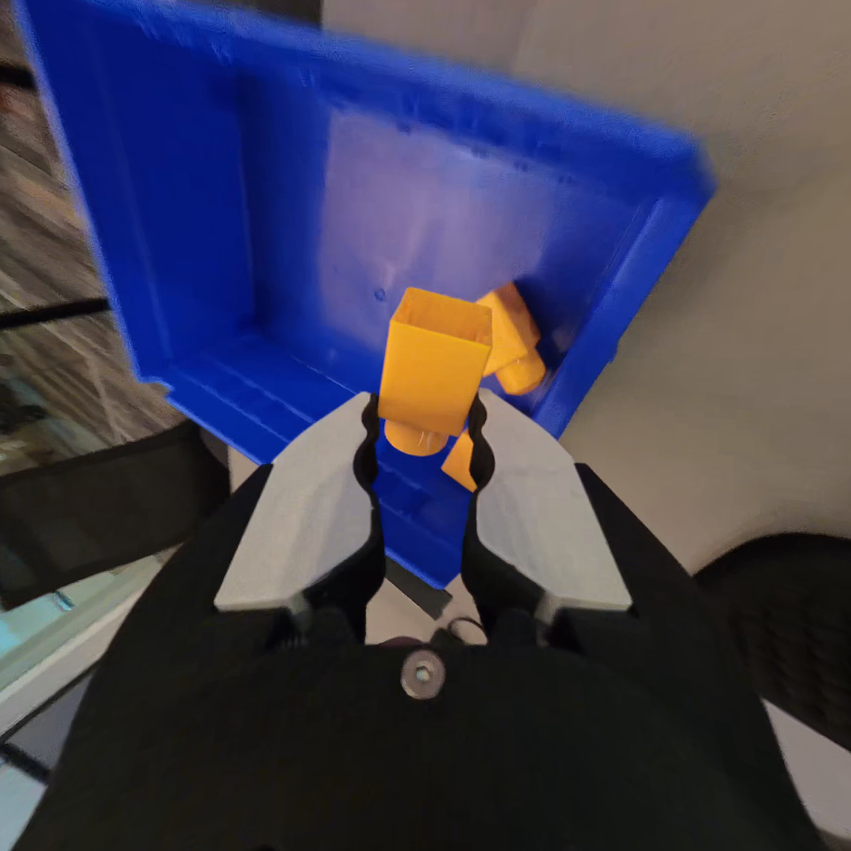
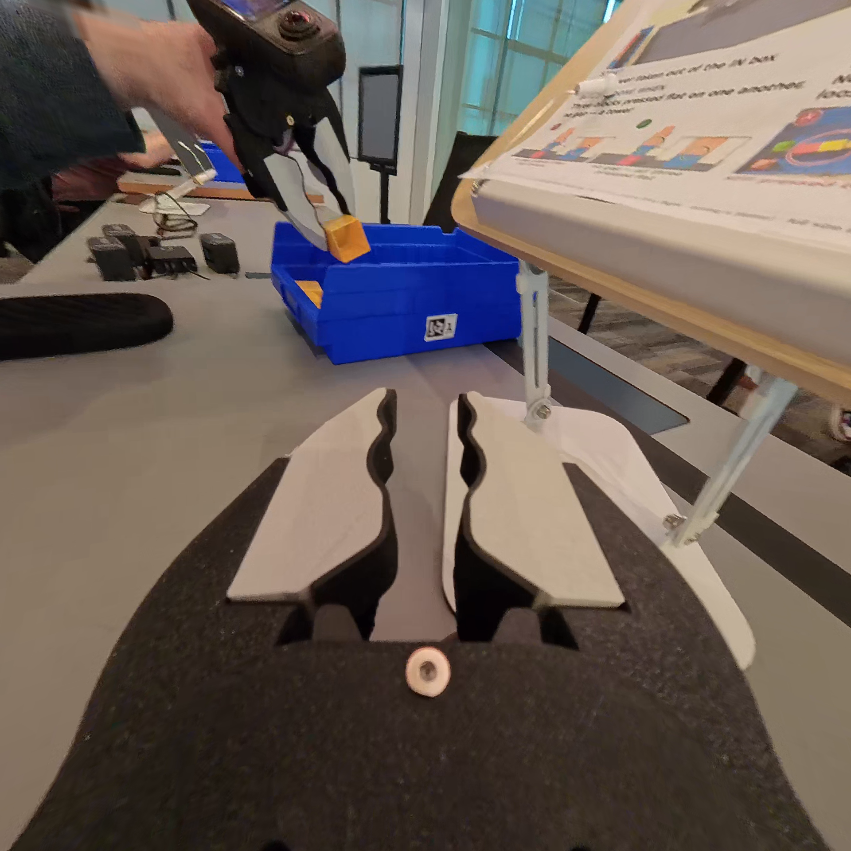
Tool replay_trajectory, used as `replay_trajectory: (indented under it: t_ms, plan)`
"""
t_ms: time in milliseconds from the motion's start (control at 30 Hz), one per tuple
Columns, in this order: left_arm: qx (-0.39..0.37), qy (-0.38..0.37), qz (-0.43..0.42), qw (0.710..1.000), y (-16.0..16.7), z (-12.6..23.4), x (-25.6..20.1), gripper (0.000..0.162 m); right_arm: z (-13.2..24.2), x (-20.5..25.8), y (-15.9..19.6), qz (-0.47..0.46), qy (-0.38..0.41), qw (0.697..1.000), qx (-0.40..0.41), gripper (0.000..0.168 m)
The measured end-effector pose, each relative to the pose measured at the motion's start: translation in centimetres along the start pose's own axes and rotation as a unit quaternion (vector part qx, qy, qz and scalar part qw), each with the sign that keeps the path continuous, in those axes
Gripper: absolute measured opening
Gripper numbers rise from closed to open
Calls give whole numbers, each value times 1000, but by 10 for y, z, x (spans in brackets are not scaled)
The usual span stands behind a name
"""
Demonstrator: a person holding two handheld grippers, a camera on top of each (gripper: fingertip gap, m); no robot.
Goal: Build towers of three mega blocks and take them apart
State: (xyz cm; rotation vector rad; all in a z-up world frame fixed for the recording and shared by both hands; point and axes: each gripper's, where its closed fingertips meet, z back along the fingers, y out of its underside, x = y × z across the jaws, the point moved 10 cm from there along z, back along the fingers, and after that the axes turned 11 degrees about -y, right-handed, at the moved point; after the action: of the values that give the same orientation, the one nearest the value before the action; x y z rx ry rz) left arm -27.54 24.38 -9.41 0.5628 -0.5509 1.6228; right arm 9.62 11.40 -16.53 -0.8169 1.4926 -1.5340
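Note:
My left gripper (image 1: 426, 405) is shut on an orange mega block (image 1: 433, 368) and holds it above the blue bin (image 1: 184, 230). Its open underside faces away from the camera and its stud points back at the gripper. Another orange block (image 1: 511, 350) lies in the bin by the right wall, and a further orange piece (image 1: 458, 460) shows just behind the right finger. In the right wrist view the left gripper (image 2: 336, 230) holds the block (image 2: 347, 239) over the bin (image 2: 414, 299), with an orange block (image 2: 311, 291) inside. My right gripper (image 2: 426, 400) is open and empty above the grey table (image 2: 184, 414).
A tilted stand (image 2: 644, 221) with a printed sheet rises at the right on a white base (image 2: 598, 460). A black wrist pad (image 2: 78, 322) lies at the left. Several small black boxes (image 2: 161, 258) and cables sit at the table's far left. A person's hand (image 2: 161, 78) holds the left gripper.

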Motion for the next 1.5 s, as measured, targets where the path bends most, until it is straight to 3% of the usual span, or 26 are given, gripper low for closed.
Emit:
replay_trajectory:
  t_ms: [133,267,533,700,867,1033,1200,1400,1500]
  plan:
    - [-66,-100,-62,991,-30,36,-26,37,-10,10,-11,-47,-65,997,-11,36]
    - [-133,-185,-140,964,-67,67,-65,36,-23,17,-19,-141,-173,975,-13,44]
    - [-265,-334,-277,861,-134,111,-134,37,-30,6,-25,-340,-356,868,-65,52]
    - [-332,-381,-323,800,-158,137,-152,37,-26,2,-20,-406,-455,787,-95,59]
    - [-349,-404,-374,758,-170,143,-163,37,-27,13,-21,-417,-534,730,-95,58]
    - [-362,-414,-397,734,-174,152,-168,37,-25,15,-20,-411,-559,712,-104,49]
    - [-359,-419,-395,734,-171,150,-167,38,-25,15,-21,-390,-545,735,-103,48]
    - [-350,-398,-324,784,-157,147,-160,36,-22,13,-17,-346,-503,784,-111,37]
    - [-348,-383,-298,802,-149,144,-159,29,-23,18,-18,-338,-504,787,-111,37]
